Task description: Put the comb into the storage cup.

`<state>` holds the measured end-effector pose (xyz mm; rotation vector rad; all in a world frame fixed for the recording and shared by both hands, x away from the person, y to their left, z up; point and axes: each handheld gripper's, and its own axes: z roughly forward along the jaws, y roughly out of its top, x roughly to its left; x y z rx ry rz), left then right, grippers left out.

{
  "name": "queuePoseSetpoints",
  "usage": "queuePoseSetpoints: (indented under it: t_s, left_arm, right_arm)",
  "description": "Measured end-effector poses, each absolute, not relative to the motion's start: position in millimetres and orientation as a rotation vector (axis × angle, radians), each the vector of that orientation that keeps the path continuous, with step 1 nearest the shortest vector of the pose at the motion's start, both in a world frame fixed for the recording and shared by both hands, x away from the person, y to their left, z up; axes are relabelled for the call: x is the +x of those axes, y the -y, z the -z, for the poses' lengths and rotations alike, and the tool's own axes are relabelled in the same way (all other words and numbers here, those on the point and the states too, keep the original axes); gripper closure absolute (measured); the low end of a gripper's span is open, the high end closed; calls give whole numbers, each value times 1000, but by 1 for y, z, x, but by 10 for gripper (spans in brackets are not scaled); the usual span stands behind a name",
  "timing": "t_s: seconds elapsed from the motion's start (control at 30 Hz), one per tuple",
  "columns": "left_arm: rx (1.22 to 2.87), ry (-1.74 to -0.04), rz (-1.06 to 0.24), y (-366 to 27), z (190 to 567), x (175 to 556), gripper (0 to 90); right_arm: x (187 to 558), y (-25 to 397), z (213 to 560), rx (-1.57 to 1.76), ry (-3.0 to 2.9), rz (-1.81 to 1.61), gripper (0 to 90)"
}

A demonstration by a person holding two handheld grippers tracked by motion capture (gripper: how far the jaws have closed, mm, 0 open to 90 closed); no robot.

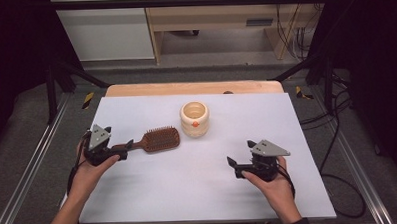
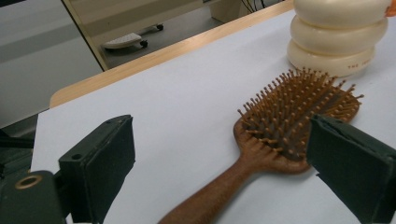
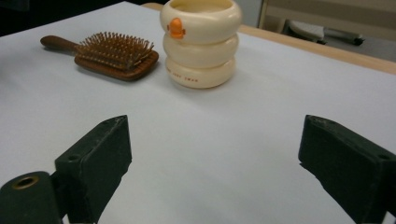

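Fingers of my left gripper (image 1: 124, 150) stand wide, straddling the hairbrush (image 1: 155, 140) handle without touching it. Right gripper (image 1: 233, 166) fingers are also wide, holding nothing, at 5 o'clock from the cup (image 1: 195, 119). Hairbrush lies flat on the worktop (image 1: 199, 192), bristles up, at 9 o'clock of the cup. Risk: closing off-centre could pivot the brush head into the cup. Cup's small red lettering is unreadable.
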<state>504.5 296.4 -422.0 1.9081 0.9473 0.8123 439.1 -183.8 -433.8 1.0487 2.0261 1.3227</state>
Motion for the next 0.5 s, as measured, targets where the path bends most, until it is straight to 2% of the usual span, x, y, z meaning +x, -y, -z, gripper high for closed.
queuePoseSetpoints:
  t_s: [0.27, 0.5]
  left_arm:
    - [1936, -948, -754, -295, 420, 527, 106]
    - [2014, -935, -713, -291, 423, 534, 152]
  right_arm:
    - [410, 231, 431, 1094, -1899, -1345, 70]
    - [407, 250, 439, 1119, -1839, -1352, 80]
